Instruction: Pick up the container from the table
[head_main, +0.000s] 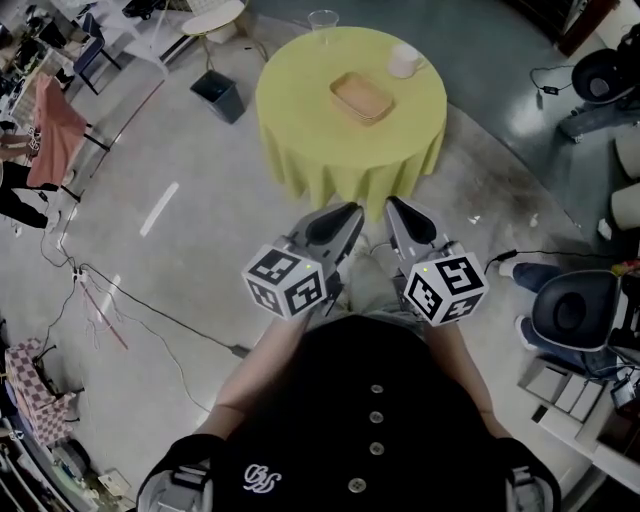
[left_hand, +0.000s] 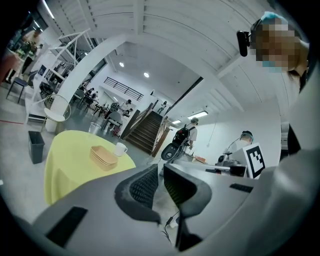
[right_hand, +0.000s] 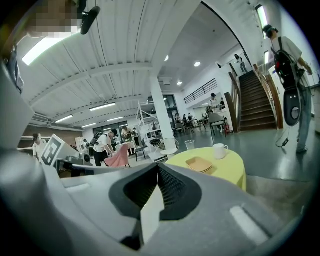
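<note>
A shallow tan container (head_main: 361, 97) lies near the middle of a round table with a yellow cloth (head_main: 300, 130), beside a white mug (head_main: 404, 60) and a clear glass (head_main: 323, 22). Both grippers hang side by side short of the table's near edge, pointing at it. The left gripper (head_main: 350, 212) is shut with nothing held, and so is the right gripper (head_main: 393, 205). In the left gripper view the container (left_hand: 103, 156) sits left of and beyond the left gripper (left_hand: 160, 169). In the right gripper view the container (right_hand: 199, 164) lies right of and beyond the right gripper (right_hand: 158, 166).
A dark bin (head_main: 218, 95) stands on the floor left of the table, with a white chair (head_main: 213, 18) behind it. Cables (head_main: 130, 310) run across the floor at the left. A dark chair (head_main: 575, 310) and clutter stand at the right. A person with a backpack (right_hand: 287, 65) stands by a staircase.
</note>
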